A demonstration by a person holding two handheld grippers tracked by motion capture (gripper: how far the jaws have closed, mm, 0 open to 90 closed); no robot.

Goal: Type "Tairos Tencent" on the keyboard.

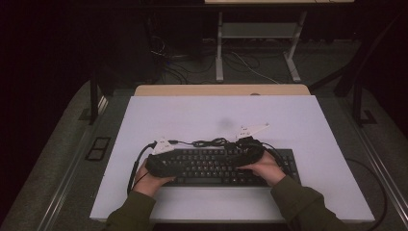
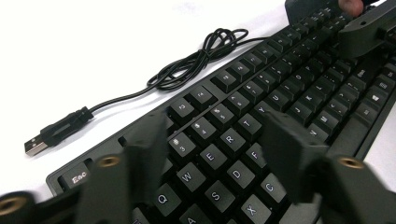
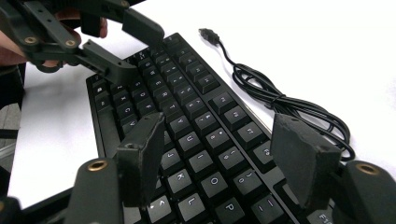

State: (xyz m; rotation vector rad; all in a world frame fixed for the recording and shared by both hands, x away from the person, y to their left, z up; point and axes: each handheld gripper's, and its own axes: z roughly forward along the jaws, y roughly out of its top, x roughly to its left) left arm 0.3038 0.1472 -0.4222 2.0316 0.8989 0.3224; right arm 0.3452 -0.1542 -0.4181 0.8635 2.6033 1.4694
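Two hand-held grippers [image 1: 161,156] [image 1: 250,149] over keyboard [image 1: 211,166], jaws apparently clear of keys

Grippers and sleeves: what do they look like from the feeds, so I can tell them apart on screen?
Both are black two-jaw tools with brass-coloured pivot screws. The left gripper and right gripper each carry a pale three-cornered plate on top and trail a black cable. The person's sleeves are olive green.

Olive-green sleeves [image 1: 298,202] cover both forearms; each hand carries a black gripper [image 2: 215,154] with brass-coloured screws [image 3: 97,164], a white three-cornered top plate [image 1: 251,130] and a trailing black cable [image 1: 133,168]
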